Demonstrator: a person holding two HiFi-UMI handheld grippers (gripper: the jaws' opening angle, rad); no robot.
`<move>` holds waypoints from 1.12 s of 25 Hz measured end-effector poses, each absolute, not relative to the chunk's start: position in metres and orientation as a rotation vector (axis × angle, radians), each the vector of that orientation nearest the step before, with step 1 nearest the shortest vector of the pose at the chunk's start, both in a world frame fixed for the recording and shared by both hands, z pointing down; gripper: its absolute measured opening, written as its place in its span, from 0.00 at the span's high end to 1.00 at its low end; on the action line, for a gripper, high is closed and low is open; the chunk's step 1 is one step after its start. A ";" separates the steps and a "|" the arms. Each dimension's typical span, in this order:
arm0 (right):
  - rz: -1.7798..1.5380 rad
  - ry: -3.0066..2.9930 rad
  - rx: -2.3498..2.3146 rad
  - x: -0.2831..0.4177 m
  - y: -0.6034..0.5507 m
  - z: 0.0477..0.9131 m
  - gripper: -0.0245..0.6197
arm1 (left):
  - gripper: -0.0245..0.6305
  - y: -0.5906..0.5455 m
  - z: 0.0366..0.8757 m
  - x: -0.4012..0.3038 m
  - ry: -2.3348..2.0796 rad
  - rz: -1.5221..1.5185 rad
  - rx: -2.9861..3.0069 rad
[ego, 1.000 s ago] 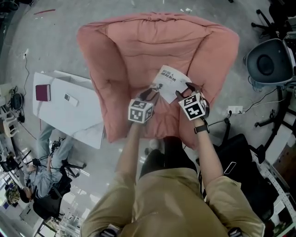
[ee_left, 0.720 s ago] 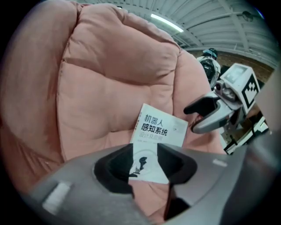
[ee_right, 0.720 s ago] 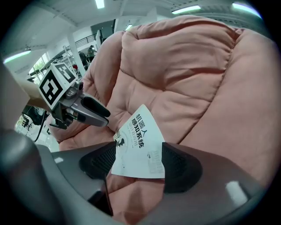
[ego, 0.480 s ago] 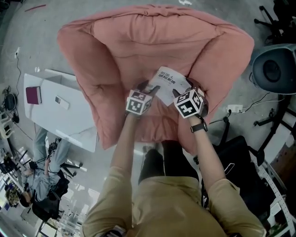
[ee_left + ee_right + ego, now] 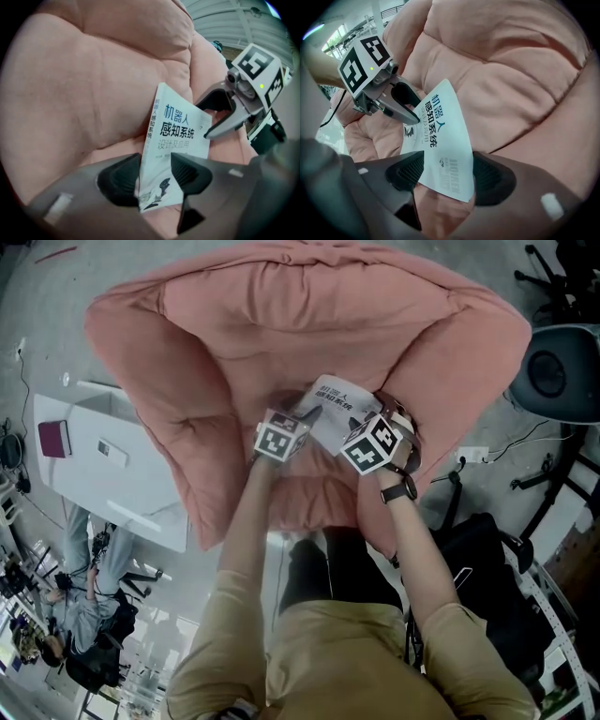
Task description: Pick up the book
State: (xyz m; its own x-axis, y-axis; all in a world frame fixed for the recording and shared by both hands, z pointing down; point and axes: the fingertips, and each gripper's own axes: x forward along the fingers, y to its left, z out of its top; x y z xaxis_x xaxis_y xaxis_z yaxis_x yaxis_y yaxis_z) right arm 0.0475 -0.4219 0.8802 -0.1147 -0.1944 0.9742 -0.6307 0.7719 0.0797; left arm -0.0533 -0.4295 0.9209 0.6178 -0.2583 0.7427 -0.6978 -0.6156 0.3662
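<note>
1. The book (image 5: 336, 407) lies cover up on the seat of a pink armchair (image 5: 281, 324), close to where the seat meets the back cushion. Its cover is white with dark print.
2. My left gripper (image 5: 157, 176) points slantwise down at the book's near end. Its jaws are opening, and the lower end of the book, on the spine side, stands between the two dark pads. There is a gap at the right-hand pad. The other pad sits right at the spine, and I cannot tell whether it touches.
3. My right gripper (image 5: 443, 176) points steeply down from the opposite side. Its jaws stand wide apart with one corner of the book between them, and neither pad presses on it.
4. In each gripper view the other gripper shows across the book, its tips just beside the cover's edge.
5. In the head view both grippers sit close together over the seat with the book between them. A dark watch (image 5: 398, 491) is on my right wrist.
6. Left of the armchair, a white desk (image 5: 141, 493) carries a dark red notebook (image 5: 53, 439) and a small pale device (image 5: 112, 449), both well apart from the book.
</note>
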 end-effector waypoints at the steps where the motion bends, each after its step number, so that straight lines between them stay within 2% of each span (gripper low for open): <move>1: 0.412 -1.671 0.666 0.050 -0.424 0.880 0.49 | 0.66 -0.430 0.924 -0.053 -0.750 0.869 2.185; 3: 0.406 -1.663 0.684 0.055 -0.429 0.876 0.71 | 0.69 -0.430 0.928 -0.054 -0.755 0.873 2.183; 9: 0.431 -1.677 0.658 0.060 -0.416 0.869 0.85 | 0.80 -0.419 0.916 -0.057 -0.744 0.928 2.214; 18: 0.499 -1.796 0.694 0.058 -0.378 0.829 0.88 | 0.87 -0.371 0.868 -0.060 -0.695 0.979 2.300; 28: 0.474 -1.942 0.617 0.029 -0.312 0.709 0.89 | 0.89 -0.297 0.747 -0.086 -0.709 0.959 2.394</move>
State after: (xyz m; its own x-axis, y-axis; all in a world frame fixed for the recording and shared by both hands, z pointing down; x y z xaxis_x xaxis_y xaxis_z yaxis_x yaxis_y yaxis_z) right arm 0.0292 -0.3123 0.7089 -0.3681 -0.2135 0.9050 -0.6063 0.7930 -0.0595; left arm -0.0855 -0.2969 0.7468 0.6235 -0.2880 0.7269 -0.6107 -0.7599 0.2227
